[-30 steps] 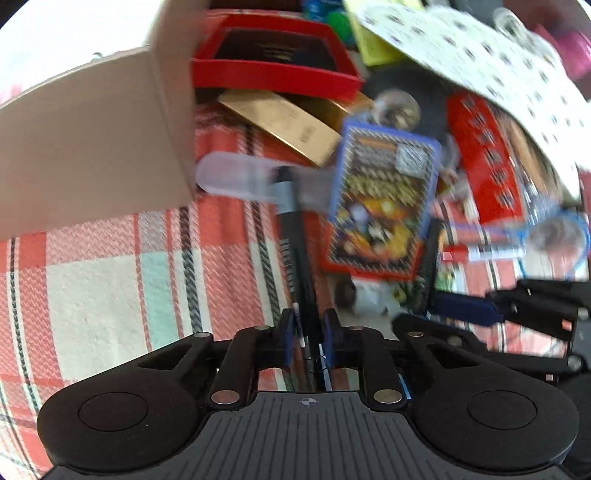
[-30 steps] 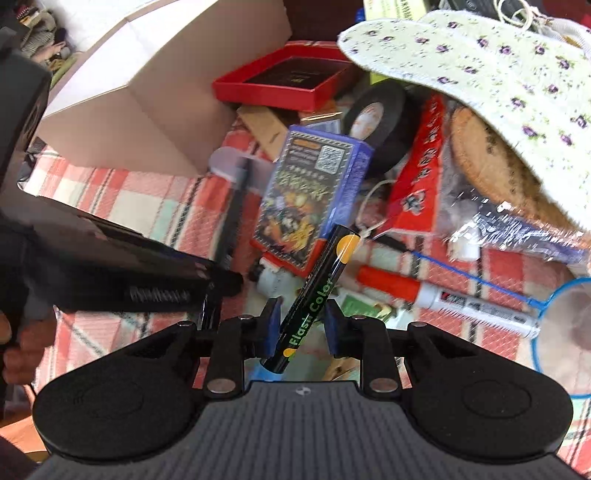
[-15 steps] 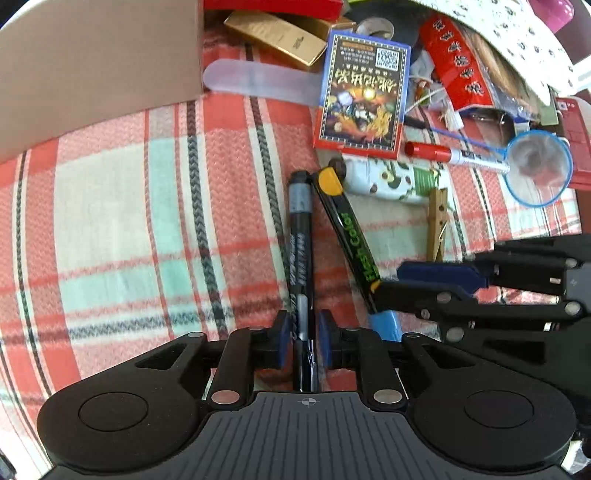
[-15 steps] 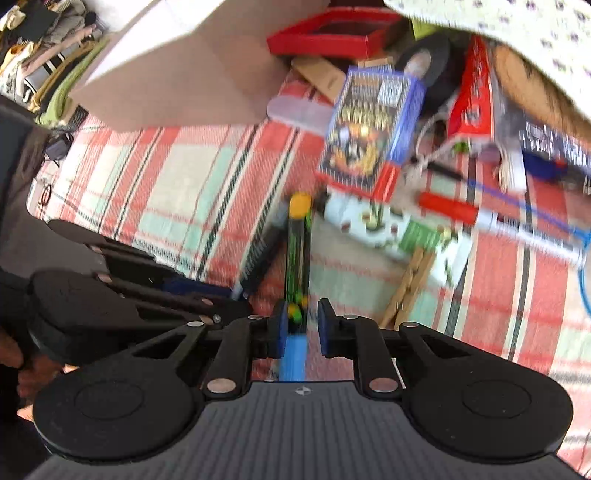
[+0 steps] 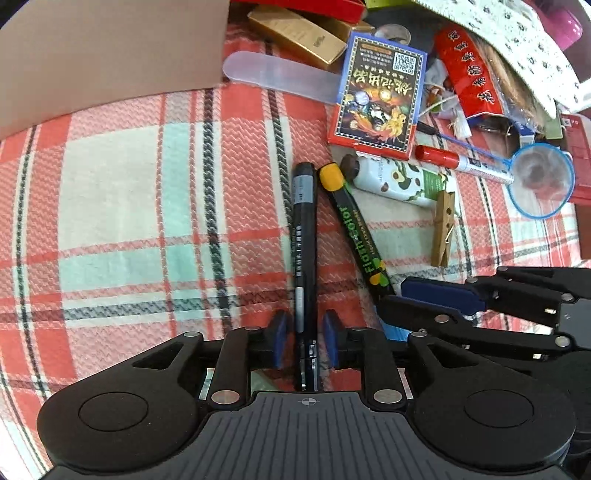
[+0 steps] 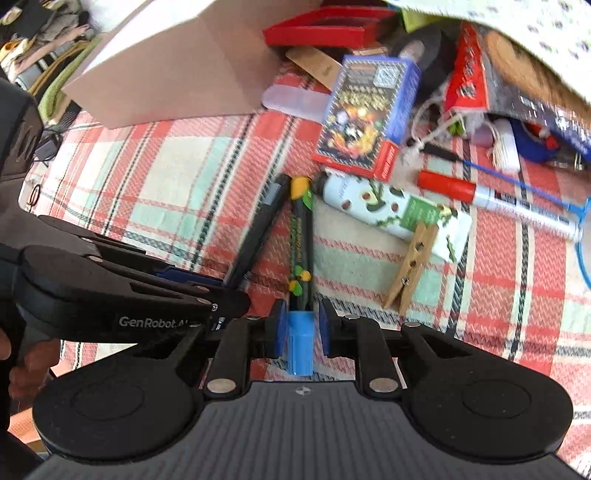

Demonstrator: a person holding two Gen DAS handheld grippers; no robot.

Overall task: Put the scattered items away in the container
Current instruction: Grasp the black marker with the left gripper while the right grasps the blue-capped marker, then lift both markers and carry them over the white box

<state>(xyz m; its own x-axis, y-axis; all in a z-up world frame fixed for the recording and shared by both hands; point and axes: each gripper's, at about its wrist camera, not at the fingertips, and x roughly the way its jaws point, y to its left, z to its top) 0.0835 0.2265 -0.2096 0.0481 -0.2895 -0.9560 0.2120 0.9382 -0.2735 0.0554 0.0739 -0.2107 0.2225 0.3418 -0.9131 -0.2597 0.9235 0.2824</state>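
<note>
My left gripper [image 5: 305, 341] is open: its blue pads stand a little apart on either side of a black pen [image 5: 305, 236] that lies on the plaid cloth. My right gripper [image 6: 300, 326] is open too, its pads just clear of a black Flash Color marker [image 6: 301, 243] with a yellow tip and blue cap, lying beside the pen. That marker shows in the left wrist view [image 5: 352, 225], with the right gripper [image 5: 424, 299] at its end. A cardboard box [image 5: 110, 55] stands at the far left.
Clutter lies beyond: a card box [image 5: 378, 96], a white avocado-print tube [image 5: 397, 181], a wooden clothespin [image 5: 443, 229], a red-capped marker [image 5: 461, 162], a blue net scoop [image 5: 541, 181], a clear plastic strip [image 5: 280, 75], a gold box [image 5: 299, 35], a red tray [image 6: 325, 27].
Both grippers came down and back from the clutter to the cloth with the pen and marker. Their jaws have parted and both now lie on the cloth.
</note>
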